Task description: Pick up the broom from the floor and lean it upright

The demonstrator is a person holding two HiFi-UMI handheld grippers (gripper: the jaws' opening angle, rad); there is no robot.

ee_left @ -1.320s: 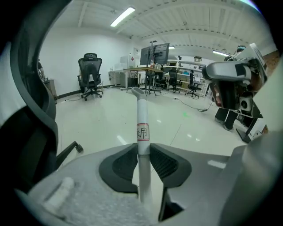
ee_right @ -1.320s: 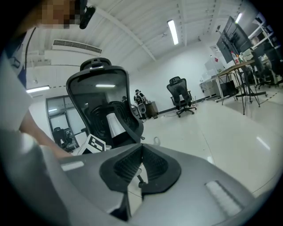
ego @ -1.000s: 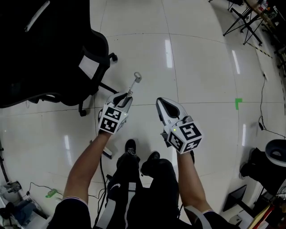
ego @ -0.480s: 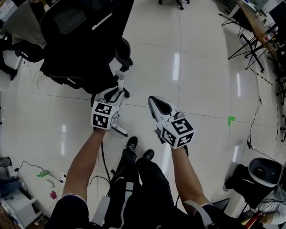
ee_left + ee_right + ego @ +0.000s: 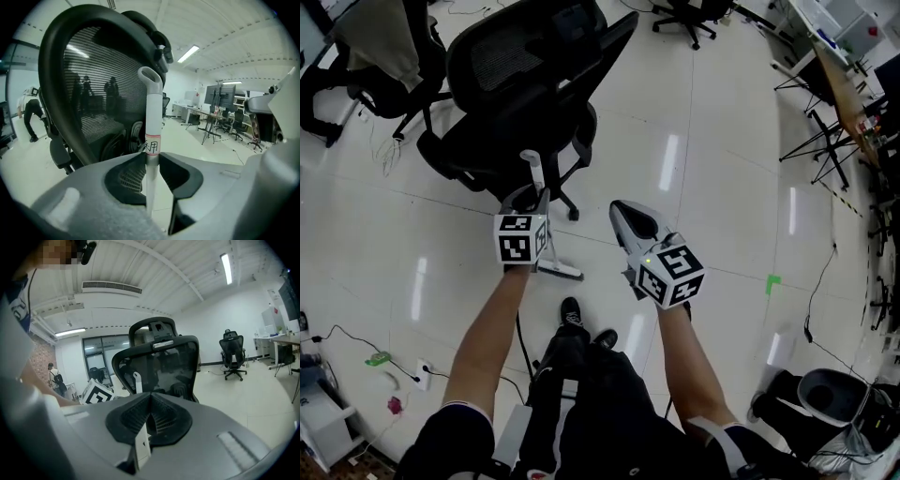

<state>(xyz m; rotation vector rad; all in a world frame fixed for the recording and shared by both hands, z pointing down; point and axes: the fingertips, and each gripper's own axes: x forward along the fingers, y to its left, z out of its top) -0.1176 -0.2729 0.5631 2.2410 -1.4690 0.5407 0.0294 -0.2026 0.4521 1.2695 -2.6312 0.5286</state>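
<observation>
beside office chair [image 5: 525, 84], left gripper [image 5: 529, 199] clamps near-upright broom handle [image 5: 534, 171]

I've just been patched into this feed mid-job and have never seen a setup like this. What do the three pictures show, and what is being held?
There is no robot arm here: a person holds a two-jaw gripper in each hand. The head view looks steeply down from the person's head at both arms and the tiled floor. The other two pictures come from cameras riding on each gripper, looking along its jaws. The left gripper is clamped on the broom, whose white handle sticks up between its jaws in front of a black office chair. The right gripper has its jaws together with nothing in them. The marker cubes are parts of the grippers.
</observation>
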